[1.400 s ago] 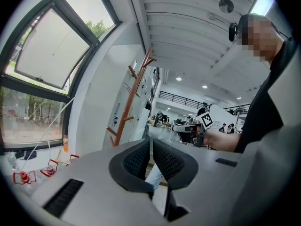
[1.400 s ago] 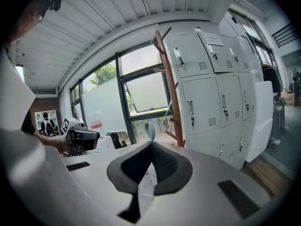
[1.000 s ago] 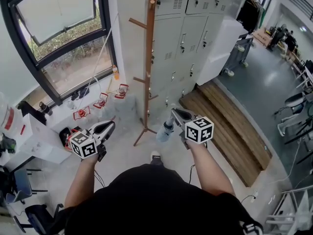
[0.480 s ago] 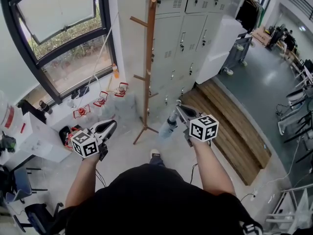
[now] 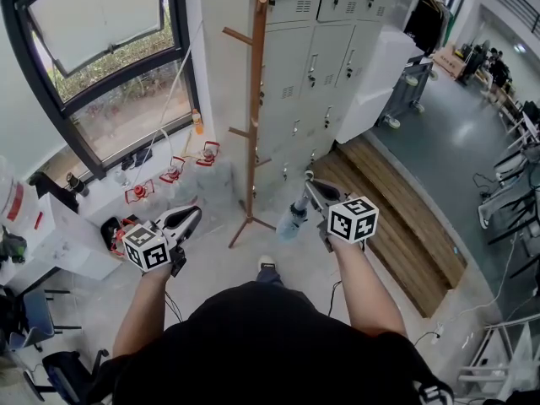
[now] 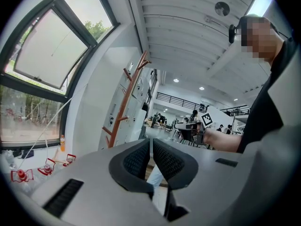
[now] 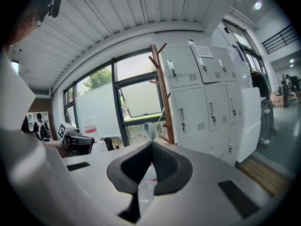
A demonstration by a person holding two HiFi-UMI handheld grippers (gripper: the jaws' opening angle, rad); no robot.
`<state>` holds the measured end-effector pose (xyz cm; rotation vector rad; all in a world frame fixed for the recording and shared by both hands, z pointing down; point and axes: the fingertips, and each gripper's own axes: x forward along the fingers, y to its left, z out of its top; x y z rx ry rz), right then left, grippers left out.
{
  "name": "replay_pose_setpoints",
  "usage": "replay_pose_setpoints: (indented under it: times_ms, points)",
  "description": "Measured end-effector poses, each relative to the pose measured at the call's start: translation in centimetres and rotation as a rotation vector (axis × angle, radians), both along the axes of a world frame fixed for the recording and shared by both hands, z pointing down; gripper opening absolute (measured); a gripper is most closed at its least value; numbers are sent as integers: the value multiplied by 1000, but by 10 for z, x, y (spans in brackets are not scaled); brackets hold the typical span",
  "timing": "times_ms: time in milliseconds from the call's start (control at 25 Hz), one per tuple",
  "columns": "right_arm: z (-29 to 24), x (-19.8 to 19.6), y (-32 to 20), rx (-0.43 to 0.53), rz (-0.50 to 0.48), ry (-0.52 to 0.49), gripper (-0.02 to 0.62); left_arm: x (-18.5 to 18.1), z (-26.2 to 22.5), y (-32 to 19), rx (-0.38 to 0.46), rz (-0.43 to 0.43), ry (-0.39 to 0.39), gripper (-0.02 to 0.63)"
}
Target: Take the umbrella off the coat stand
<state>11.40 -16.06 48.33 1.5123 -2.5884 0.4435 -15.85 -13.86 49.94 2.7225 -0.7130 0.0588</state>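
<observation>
The brown wooden coat stand [image 5: 256, 99] rises in front of the grey lockers, its pegs bare; both gripper views also show the coat stand [image 6: 123, 108] [image 7: 164, 98]. A folded pale-blue umbrella [image 5: 291, 218] hangs clear of the stand, to its right and low down. My right gripper [image 5: 308, 186] is shut on the umbrella's strap. The strap loop [image 7: 149, 130] sticks up out of the closed jaws, and the umbrella body [image 7: 146, 182] shows below them. My left gripper [image 5: 190, 215] is held off to the left of the stand base, shut and with nothing in it.
Grey lockers [image 5: 337, 49] stand behind the stand, with a large window [image 5: 101, 66] to the left. Red-topped items [image 5: 175, 174] lie on the floor under the window. A wooden platform [image 5: 396, 218] runs along the right. A white cabinet [image 5: 59, 243] and chairs sit at far left.
My right gripper has drifted slightly right and up with the umbrella hanging from it. The left gripper has barely moved.
</observation>
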Motion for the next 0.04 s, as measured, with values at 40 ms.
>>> replay_pose_setpoints:
  times_ms: [40]
  points:
    - [0, 0, 1, 0, 0, 0, 15, 0, 0, 1, 0, 0, 0, 37]
